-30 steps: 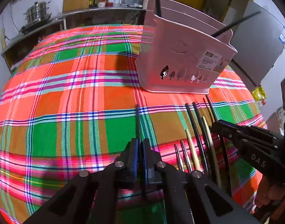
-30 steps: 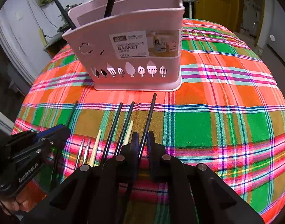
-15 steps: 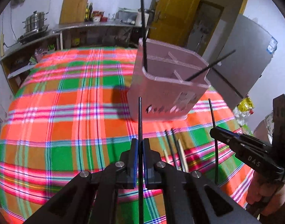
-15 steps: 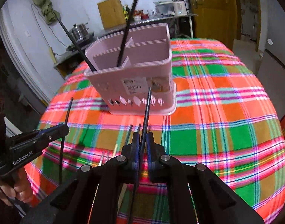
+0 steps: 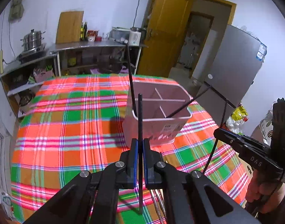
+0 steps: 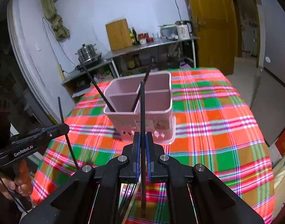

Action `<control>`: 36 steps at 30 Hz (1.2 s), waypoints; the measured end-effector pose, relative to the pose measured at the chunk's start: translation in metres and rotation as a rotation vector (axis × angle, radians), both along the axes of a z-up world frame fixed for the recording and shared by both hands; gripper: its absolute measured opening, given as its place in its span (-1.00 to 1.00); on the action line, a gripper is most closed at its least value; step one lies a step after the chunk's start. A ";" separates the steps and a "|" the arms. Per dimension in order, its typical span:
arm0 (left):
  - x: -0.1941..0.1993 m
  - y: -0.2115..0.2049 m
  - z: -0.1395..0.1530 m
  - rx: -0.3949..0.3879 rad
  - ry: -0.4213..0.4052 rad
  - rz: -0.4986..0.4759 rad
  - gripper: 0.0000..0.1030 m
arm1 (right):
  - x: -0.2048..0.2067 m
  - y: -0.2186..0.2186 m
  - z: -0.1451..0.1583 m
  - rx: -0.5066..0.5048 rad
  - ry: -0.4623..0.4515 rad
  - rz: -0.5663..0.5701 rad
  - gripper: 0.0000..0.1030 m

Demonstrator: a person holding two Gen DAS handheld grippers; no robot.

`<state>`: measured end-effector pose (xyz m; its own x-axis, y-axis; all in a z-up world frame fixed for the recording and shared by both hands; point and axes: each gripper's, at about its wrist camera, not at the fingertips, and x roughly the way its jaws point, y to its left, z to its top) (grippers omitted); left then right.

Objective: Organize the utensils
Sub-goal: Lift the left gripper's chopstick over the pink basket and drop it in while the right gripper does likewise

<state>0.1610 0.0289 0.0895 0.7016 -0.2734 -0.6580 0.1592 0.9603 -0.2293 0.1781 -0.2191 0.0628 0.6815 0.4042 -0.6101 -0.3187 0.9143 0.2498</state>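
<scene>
A pink divided basket (image 5: 161, 123) (image 6: 155, 112) stands on the plaid tablecloth (image 5: 67, 130), with two black chopsticks (image 5: 131, 78) leaning in it. My left gripper (image 5: 140, 142) is shut on a black chopstick (image 5: 140, 115) held upright above the cloth, in front of the basket. My right gripper (image 6: 142, 137) grips another black chopstick (image 6: 142, 102), its jaws still closing tight on it. Each gripper shows in the other's view: the right gripper (image 5: 217, 133) and the left gripper (image 6: 66, 127). Several loose utensils (image 5: 158, 201) (image 6: 127, 192) lie on the cloth beneath the grippers.
A grey fridge (image 5: 235, 65) stands right of the table, with a yellow door (image 5: 166, 37) behind. A steel counter (image 6: 151, 44) with a pot, bottles and a kettle runs along the far wall. A person's hands hold both gripper handles at the table's near edge.
Both grippers have risen from the cloth, each lifting a black chopstick off the table. The basket now appears lower and farther, its open top in view.
</scene>
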 end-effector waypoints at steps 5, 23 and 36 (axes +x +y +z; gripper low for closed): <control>-0.003 0.002 0.012 -0.005 -0.023 0.004 -0.91 | -0.005 -0.004 0.012 0.009 -0.032 -0.003 -0.90; -0.013 -0.003 0.030 -0.002 -0.032 -0.023 -0.91 | -0.016 -0.004 0.031 0.009 -0.077 0.004 -0.90; 0.015 -0.004 0.088 -0.036 -0.142 -0.013 -0.91 | 0.005 0.013 0.071 0.053 -0.183 0.022 -0.90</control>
<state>0.1756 0.0254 0.1778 0.7831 -0.3047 -0.5421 0.2044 0.9494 -0.2384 0.1828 -0.2061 0.1338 0.7702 0.4481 -0.4539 -0.3827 0.8940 0.2332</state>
